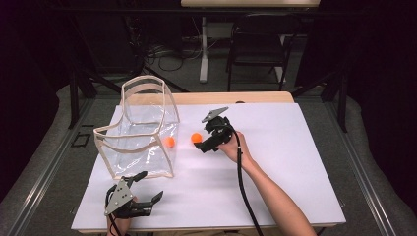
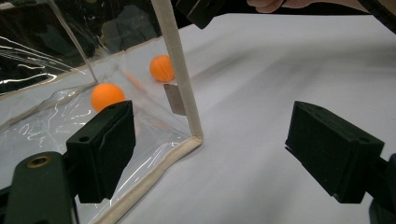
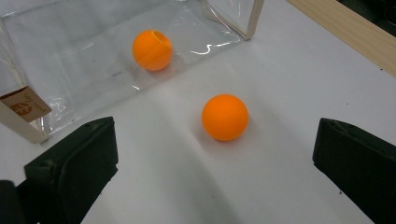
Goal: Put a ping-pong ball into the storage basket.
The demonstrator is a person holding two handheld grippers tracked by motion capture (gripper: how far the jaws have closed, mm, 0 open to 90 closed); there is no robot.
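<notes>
Currently noted: right gripper [image 1: 200,142] hovered over the white tabletop [image 1: 295,172], its fingers [image 3: 74,163] spread wide and holding nothing. Between and just ahead of them, in the right gripper view, sat a loose orange ball [image 3: 225,117], resting on the tabletop and touched by neither finger. In the high view this ball [image 1: 196,137] lay just beside the gripper's tips, on the side toward the bag.

Clear plastic bag [image 1: 140,132] with cream fabric edging stood open-topped on the left half of the tabletop. A second orange ball [image 1: 169,141] lay inside it, low against the transparent wall nearest the loose ball; the two were near each other, with the wall between them. The right gripper view showed this inner ball [image 3: 152,50] behind the clear panel, and a small tan label [image 3: 25,106] at the bag's corner.

Left gripper [image 1: 140,189] lay near the front edge of the tabletop, just in front of the bag's near corner. Its fingers [image 2: 105,149] were spread apart, empty. The left gripper view looked along the bag's cream corner seam [image 2: 180,70], both balls visible through the plastic.
</notes>
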